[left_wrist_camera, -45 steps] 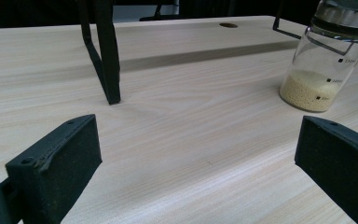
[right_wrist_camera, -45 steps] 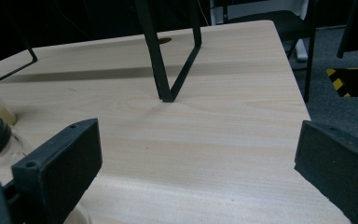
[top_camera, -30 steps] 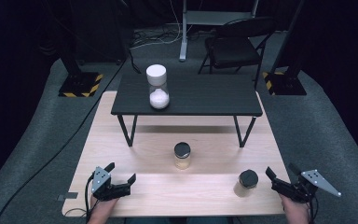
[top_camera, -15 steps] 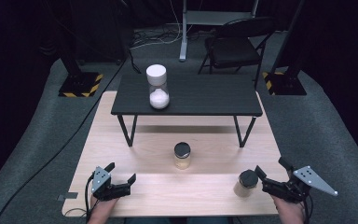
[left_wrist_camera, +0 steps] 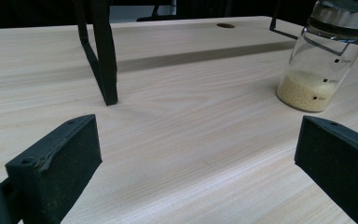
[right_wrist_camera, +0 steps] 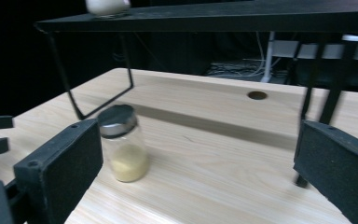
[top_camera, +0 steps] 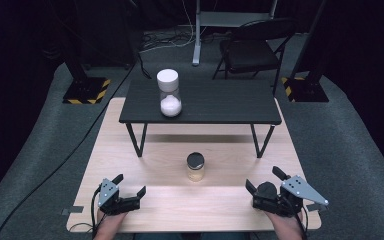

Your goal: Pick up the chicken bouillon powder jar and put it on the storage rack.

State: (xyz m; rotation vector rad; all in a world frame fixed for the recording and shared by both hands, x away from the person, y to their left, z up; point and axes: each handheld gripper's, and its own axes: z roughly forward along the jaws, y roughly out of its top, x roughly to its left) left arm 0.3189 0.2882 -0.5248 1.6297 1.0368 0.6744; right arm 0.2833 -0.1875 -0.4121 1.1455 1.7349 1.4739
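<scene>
High view: jar between left tongs and right tongs, apart.

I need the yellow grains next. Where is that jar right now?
In the high view the grain jar stands upright mid-table on the wooden table, in front of the black shelf, between the two grippers.

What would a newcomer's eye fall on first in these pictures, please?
Probably the tall jar of white powder standing on the black raised shelf. Next, the small dark-lidded jar of yellowish grains alone mid-table, with the left gripper and right gripper open at the near edge.
</scene>
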